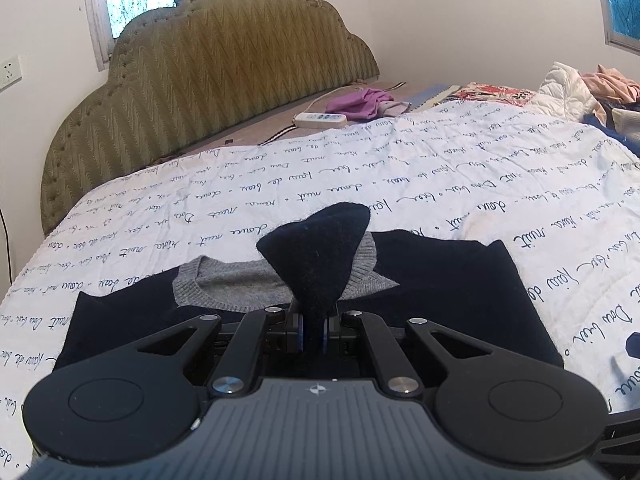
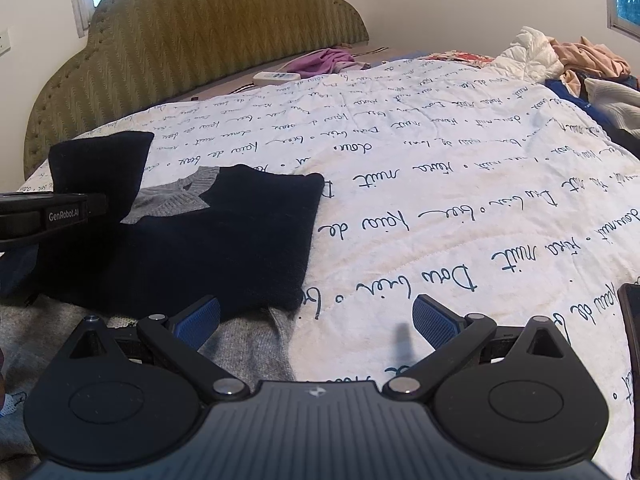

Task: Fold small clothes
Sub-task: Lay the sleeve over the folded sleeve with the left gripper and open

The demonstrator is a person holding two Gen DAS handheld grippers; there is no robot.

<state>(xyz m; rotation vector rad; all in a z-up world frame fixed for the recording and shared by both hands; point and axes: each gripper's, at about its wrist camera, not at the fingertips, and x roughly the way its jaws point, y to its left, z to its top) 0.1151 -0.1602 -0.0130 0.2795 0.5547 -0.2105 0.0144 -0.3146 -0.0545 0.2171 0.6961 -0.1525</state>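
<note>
A small navy sweater point(image 1: 440, 280) with a grey V-neck collar point(image 1: 224, 284) lies flat on the white quilt. My left gripper point(image 1: 314, 334) is shut on a navy sleeve end point(image 1: 320, 248) and holds it up over the collar. In the right wrist view the sweater point(image 2: 224, 240) lies at the left, with the raised sleeve point(image 2: 100, 168) and the left gripper body point(image 2: 48, 216) beside it. My right gripper point(image 2: 316, 320) is open and empty, just above the sweater's near right corner and its grey hem point(image 2: 256, 344).
The white quilt with black script point(image 2: 440, 184) covers the bed. An olive headboard point(image 1: 224, 64) stands behind. A white power strip point(image 1: 320, 120), a purple cloth point(image 1: 360, 102) and a pile of clothes point(image 2: 580, 64) lie at the far side. A dark object point(image 2: 630, 340) lies at the right edge.
</note>
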